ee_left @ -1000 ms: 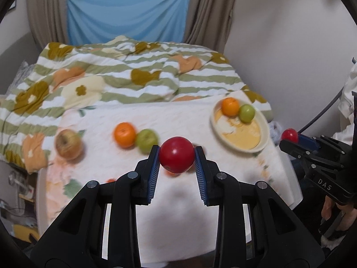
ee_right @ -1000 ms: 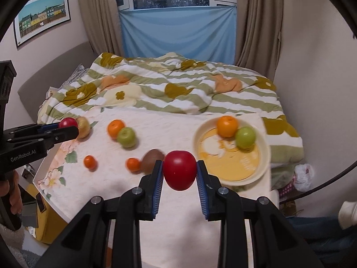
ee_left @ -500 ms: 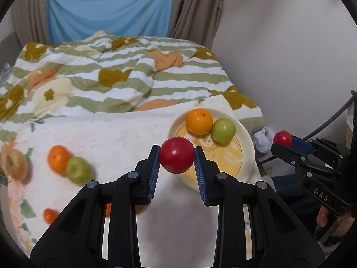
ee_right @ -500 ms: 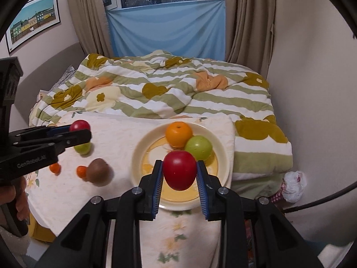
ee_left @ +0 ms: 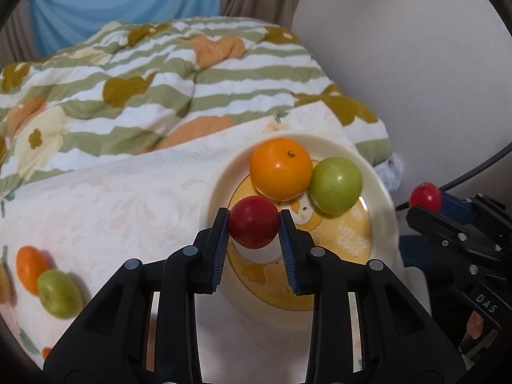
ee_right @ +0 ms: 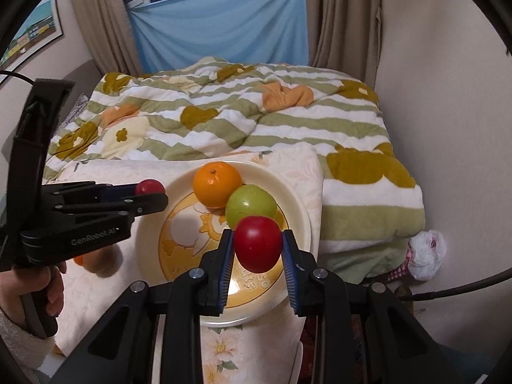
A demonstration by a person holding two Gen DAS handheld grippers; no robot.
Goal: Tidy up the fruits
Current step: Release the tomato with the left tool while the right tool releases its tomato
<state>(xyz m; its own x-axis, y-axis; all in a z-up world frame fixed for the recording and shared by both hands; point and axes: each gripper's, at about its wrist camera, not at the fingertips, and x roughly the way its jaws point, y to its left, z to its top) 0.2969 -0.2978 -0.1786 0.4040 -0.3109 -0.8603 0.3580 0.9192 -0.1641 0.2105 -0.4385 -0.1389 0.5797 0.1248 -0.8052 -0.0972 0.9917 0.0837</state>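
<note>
The left gripper [ee_left: 253, 224] is clamping a dark red fruit [ee_left: 252, 221] over the yellow plate [ee_left: 382, 192]; the right gripper [ee_right: 258, 245] is squeezing a red apple [ee_right: 258, 244] above it. Farther back, an orange [ee_right: 217, 184] and a green apple [ee_right: 251, 205] are sitting touching on the plate.

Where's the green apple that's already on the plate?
In the right wrist view the green apple sits on the far right part of the cream plate, touching the orange, just beyond the gripped red fruit.
</note>
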